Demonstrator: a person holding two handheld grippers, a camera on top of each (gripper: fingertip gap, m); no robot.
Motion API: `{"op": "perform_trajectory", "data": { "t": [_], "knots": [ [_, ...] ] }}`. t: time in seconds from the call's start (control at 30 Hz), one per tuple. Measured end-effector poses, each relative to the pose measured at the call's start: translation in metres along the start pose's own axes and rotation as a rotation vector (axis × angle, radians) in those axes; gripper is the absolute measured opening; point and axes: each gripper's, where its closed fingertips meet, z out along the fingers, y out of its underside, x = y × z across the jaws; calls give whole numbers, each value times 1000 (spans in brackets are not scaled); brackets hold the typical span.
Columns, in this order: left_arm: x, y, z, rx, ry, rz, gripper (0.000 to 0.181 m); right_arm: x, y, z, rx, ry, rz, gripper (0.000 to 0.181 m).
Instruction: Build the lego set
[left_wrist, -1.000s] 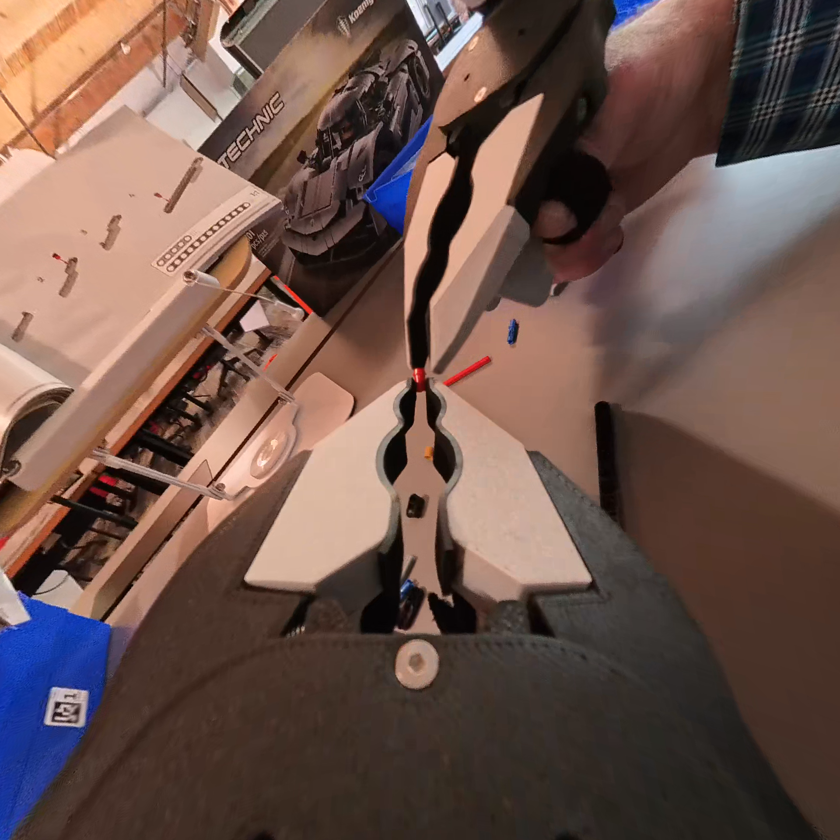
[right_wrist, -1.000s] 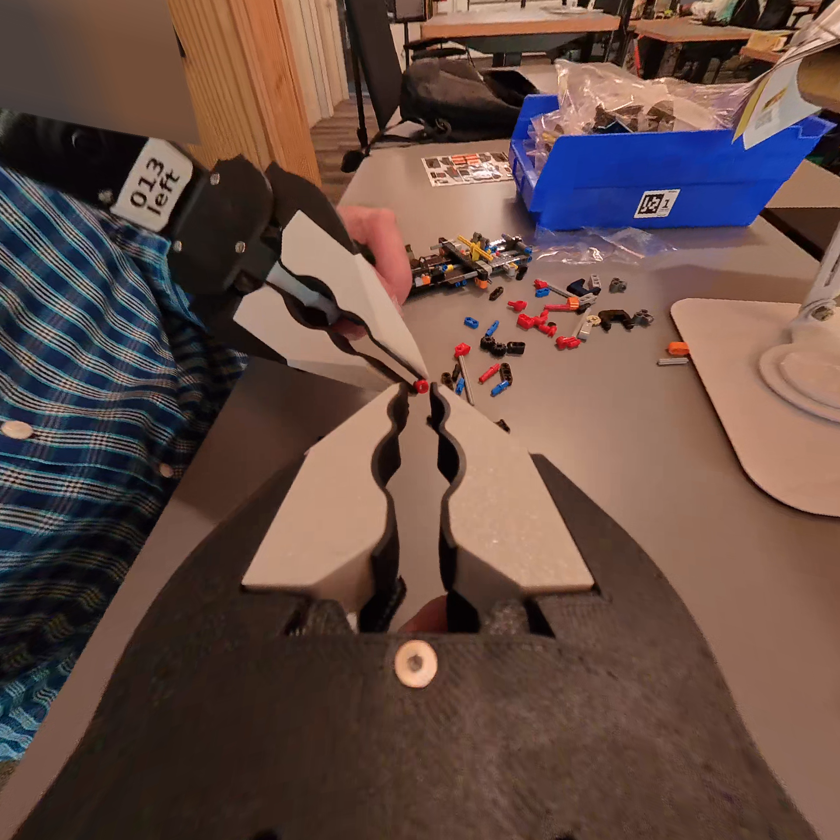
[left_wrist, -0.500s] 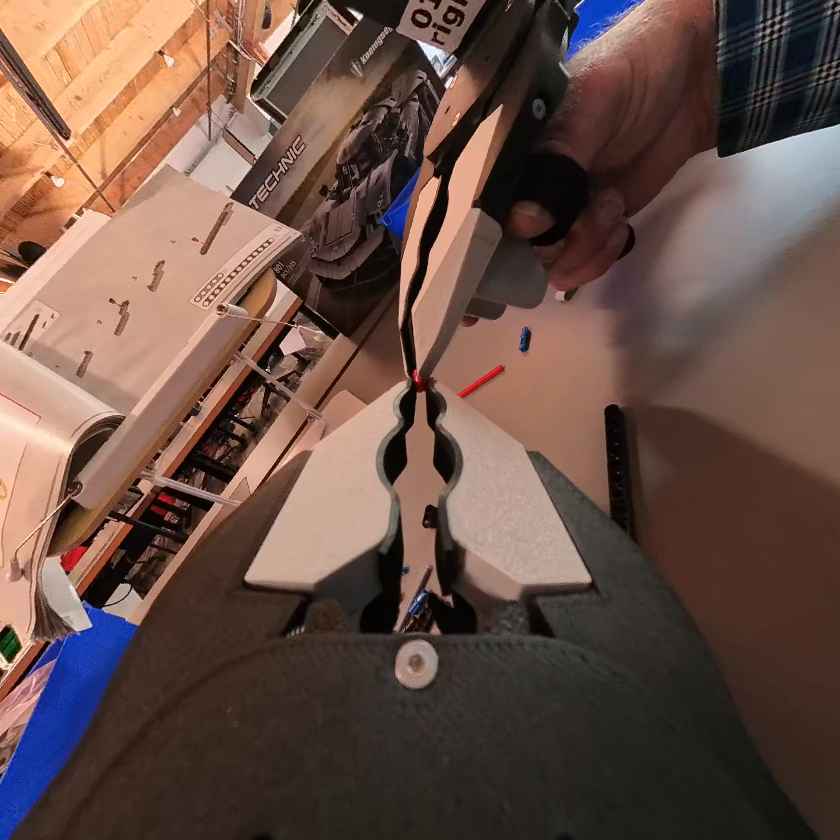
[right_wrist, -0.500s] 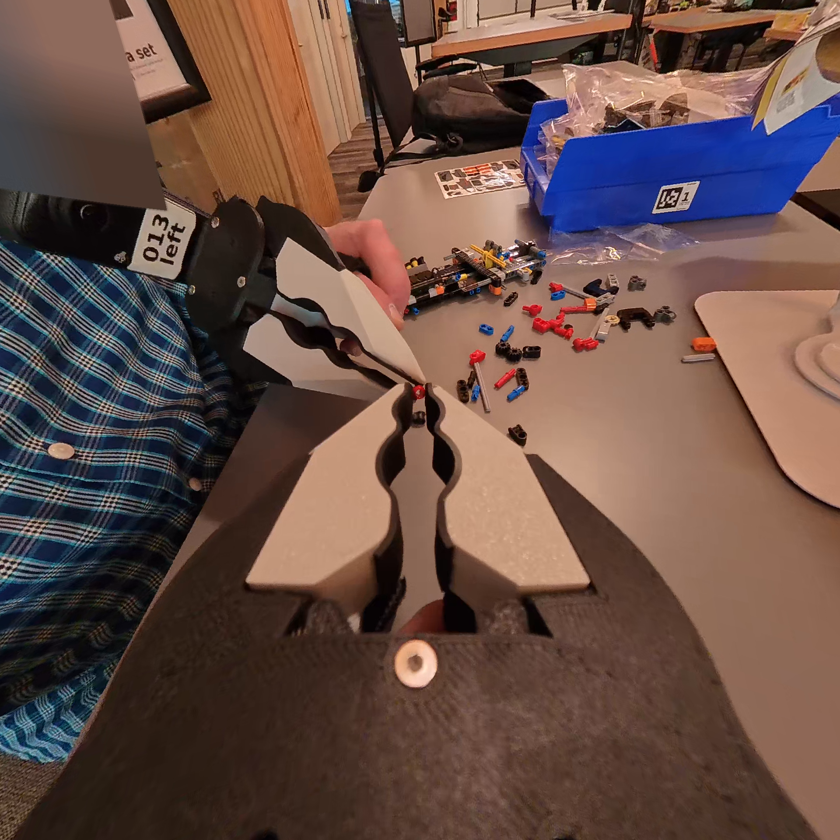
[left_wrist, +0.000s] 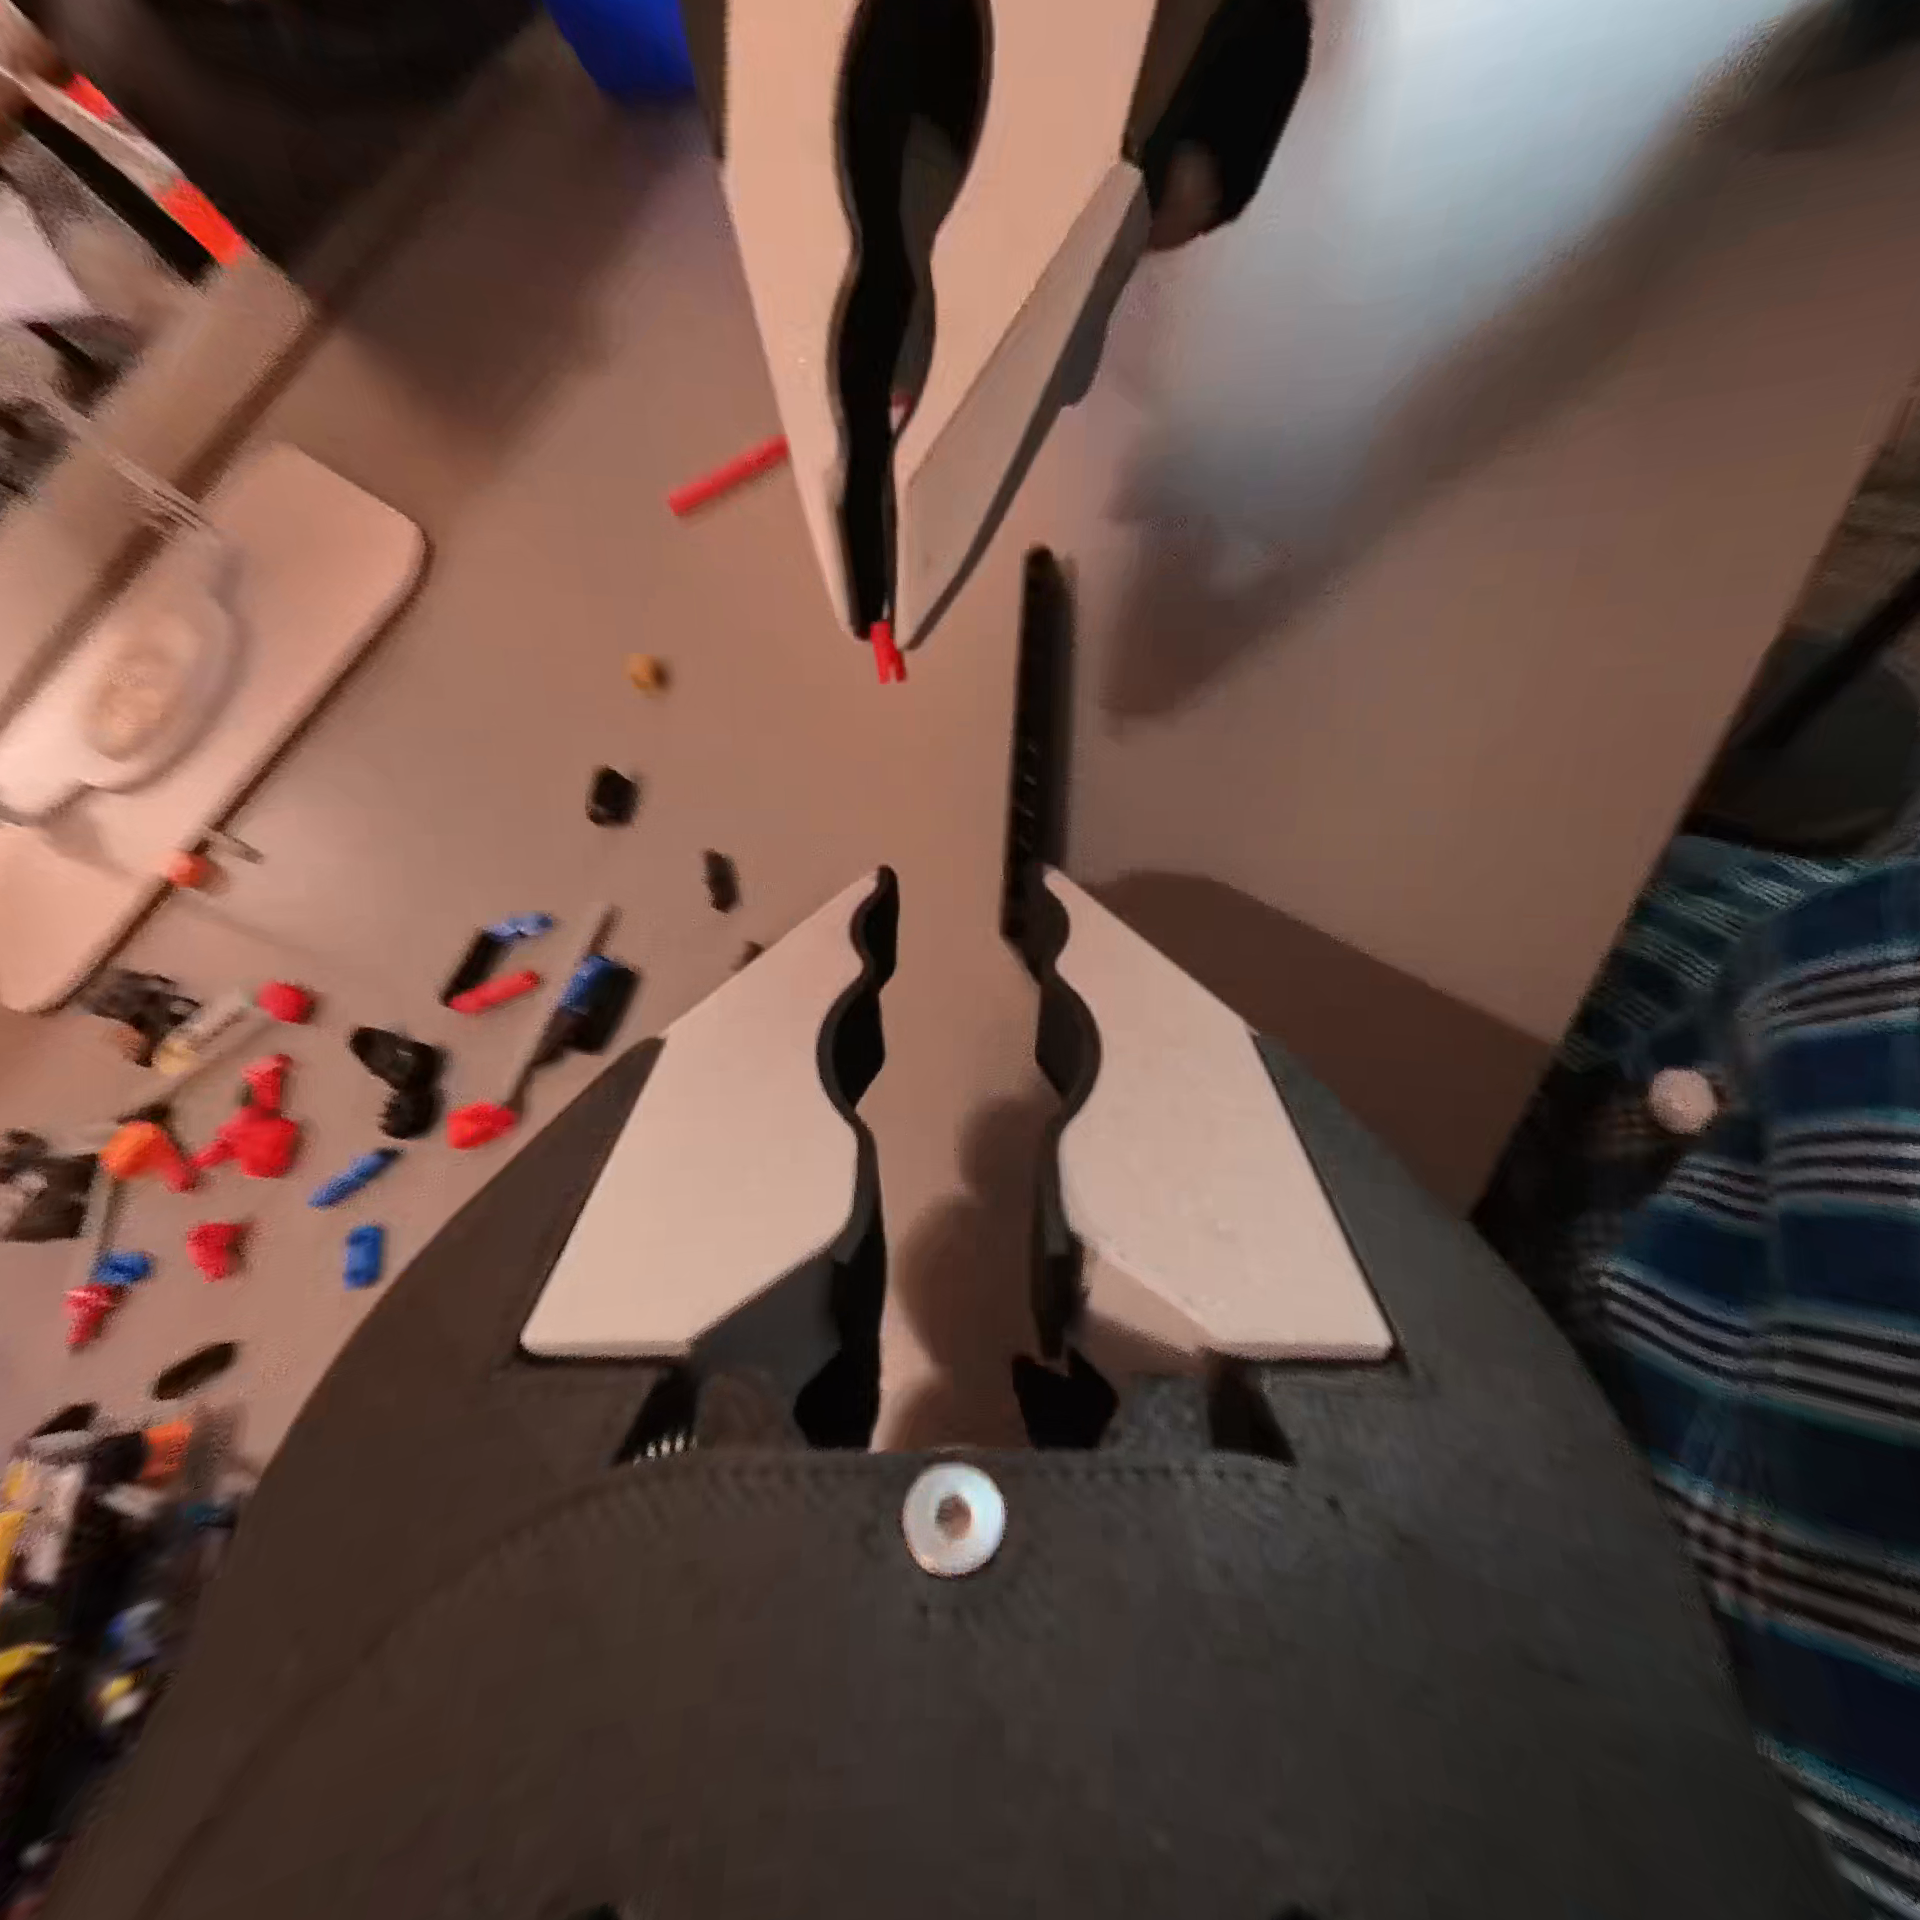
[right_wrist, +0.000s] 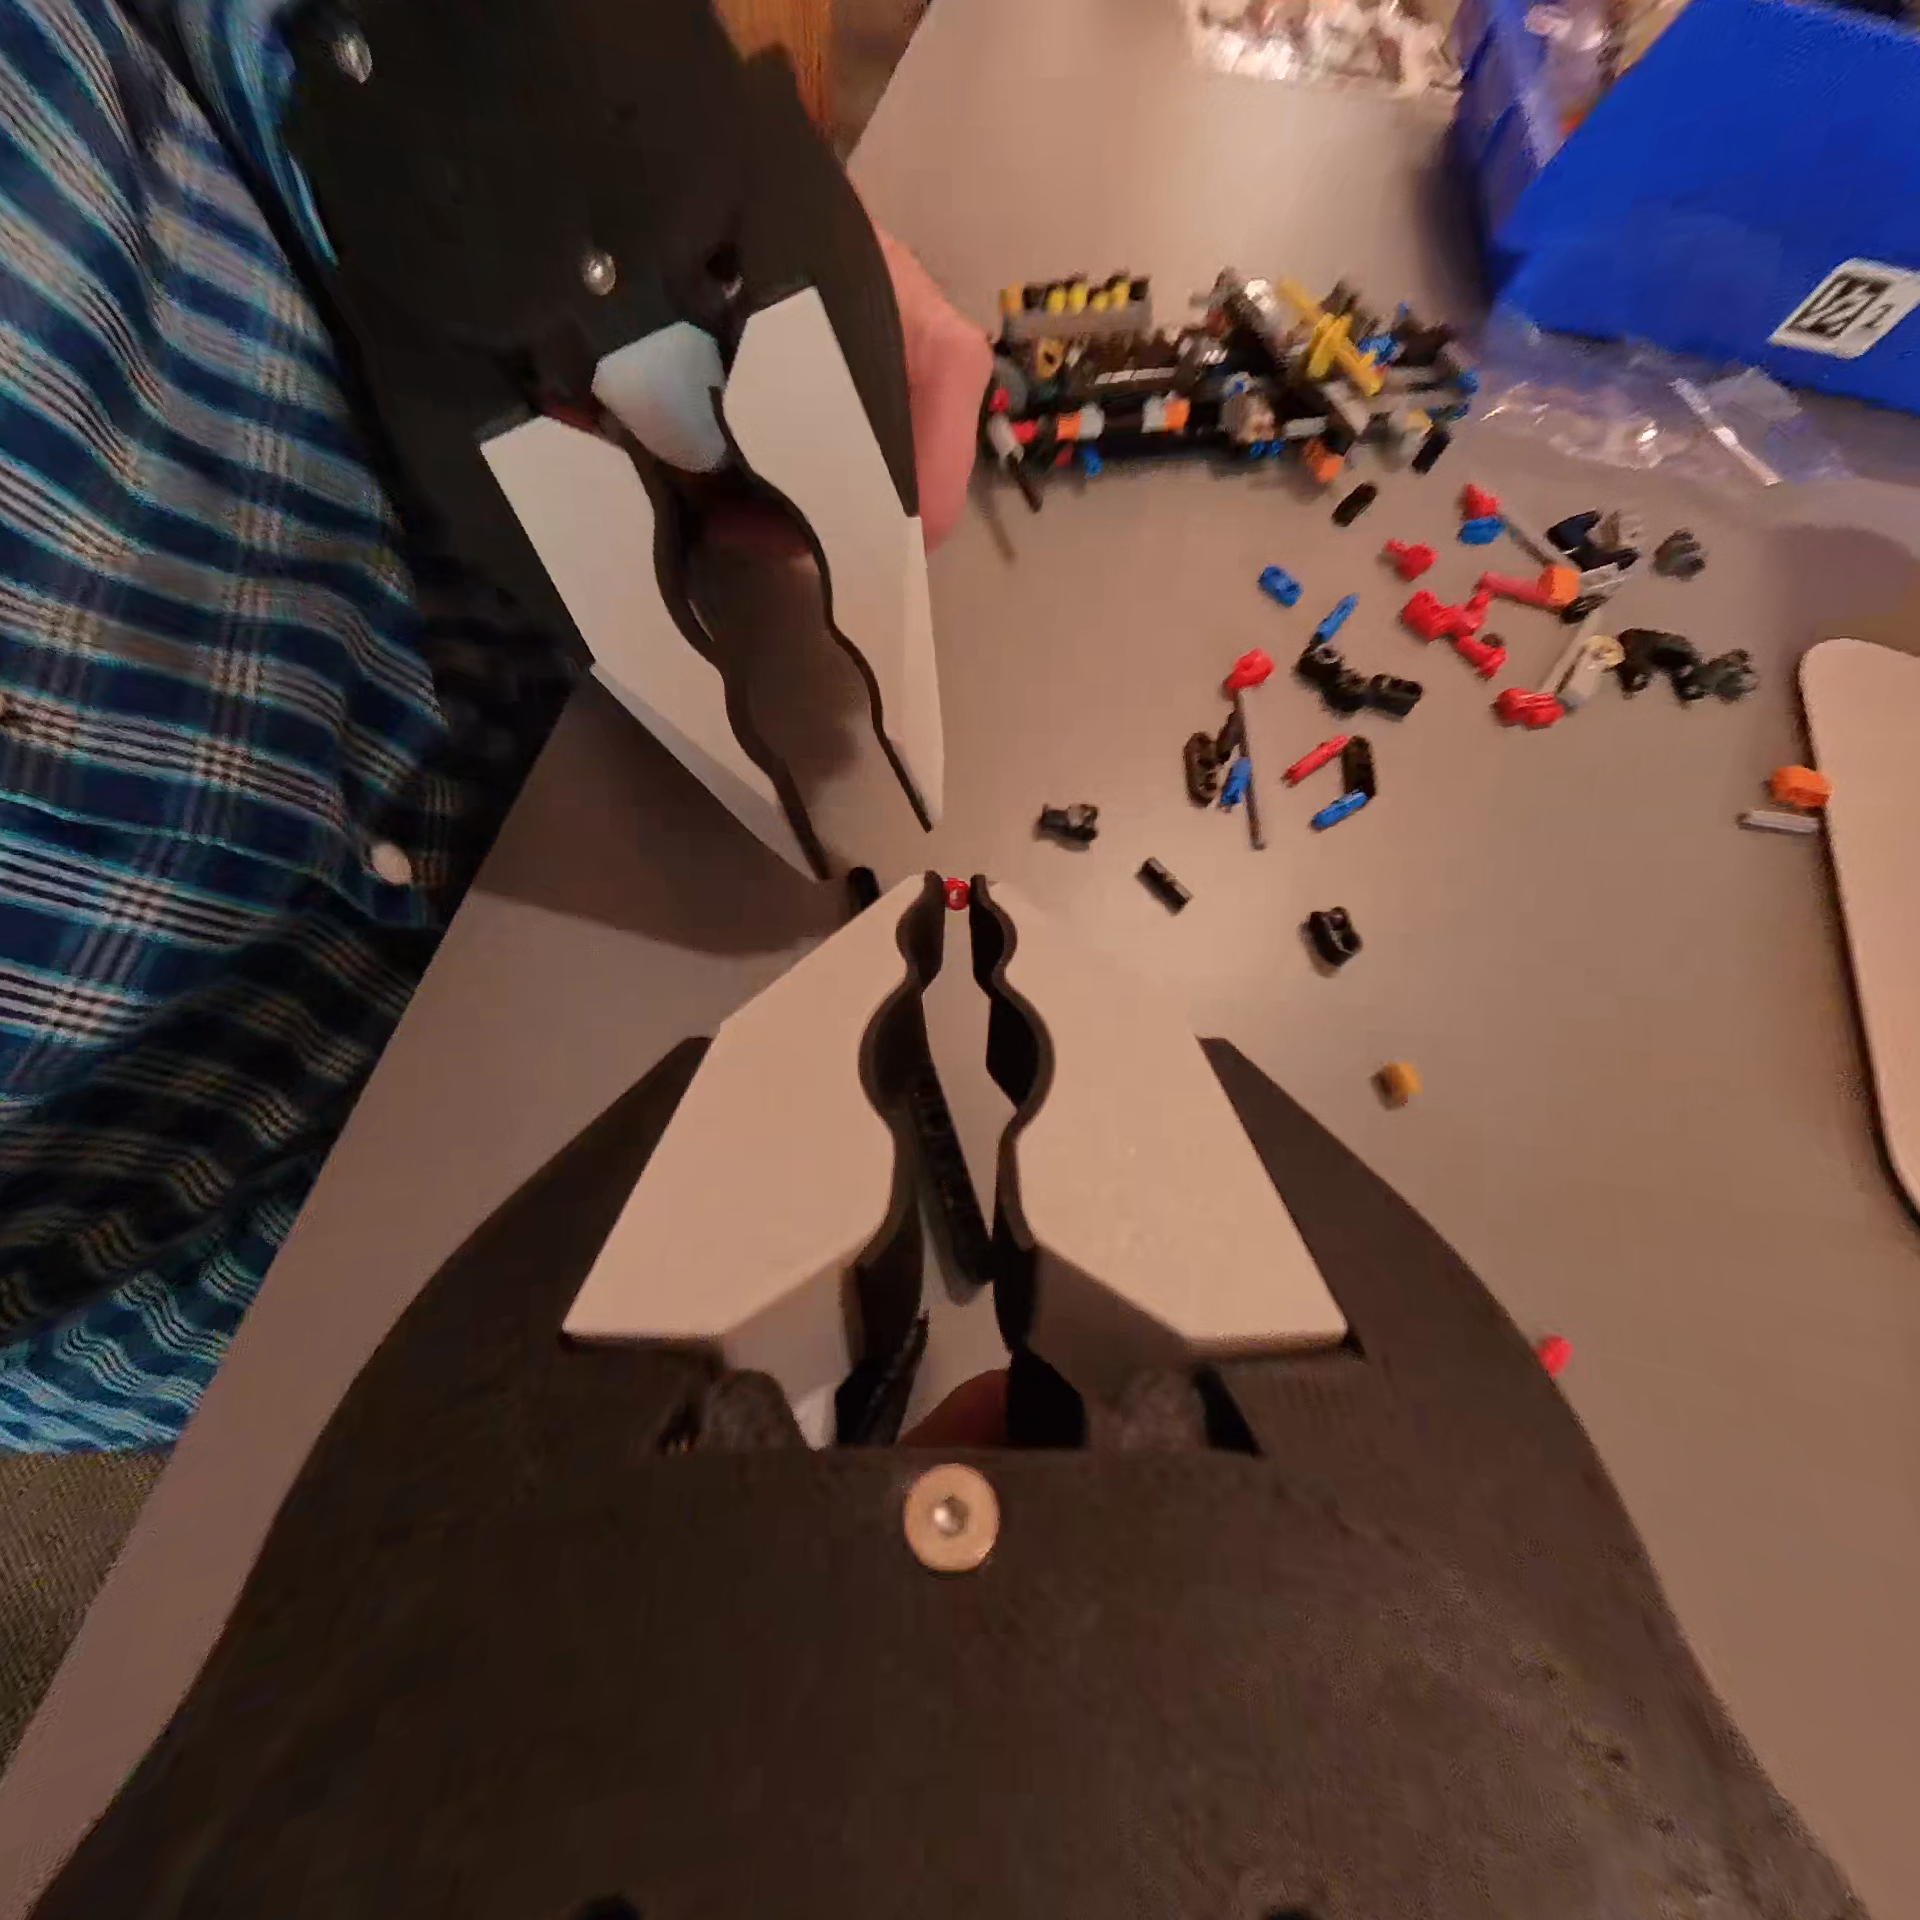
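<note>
Tiny red peg (right_wrist: 955, 890) is pinched at the tip of my right tongs (right_wrist: 953, 894). It is light and slippery, so I squeeze gently. Left tongs (left_wrist: 961, 883) hang released.

You are working at a grey table (right_wrist: 1195, 156) with a matte top, lit warmly from above so that soft shadows fall across its near side. At your far right a blue bin (right_wrist: 1704, 197) stands on the table with crumpled clear plastic bags (right_wrist: 1621, 410) just in front of it, and a pale rounded base plate (right_wrist: 1860, 914) lies flat at the right edge. Beyond the table's far corner you have a strip of wooden wall panelling (right_wrist: 805, 42); the rest of the room is blurred or cut off.
</note>
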Motion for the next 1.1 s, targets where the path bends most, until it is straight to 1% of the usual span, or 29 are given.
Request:
{"op": "perform_trajectory", "data": {
  "t": [0.07,0.17,0.33,0.5,0.73,1.1],
  "knots": [
    [9,11,4,-48,41,-29,25,-7,8,9,-66,6,-44,2],
    [9,15,8,-72,42,-39,24,-15,12,19,-120,-6,-80,2],
    [11,15,13,-91,53,-33,12,-19,16,27,-198,-11,-128,1],
    [11,16,14,-95,58,-34,7,-20,19,32,-242,-22,-150,1],
    [11,16,14,-94,65,-33,7,-20,25,37,-319,-28,-183,1],
    [11,16,14,-92,77,-29,6,-21,26,37,-495,-67,-275,1]
  ]
}}
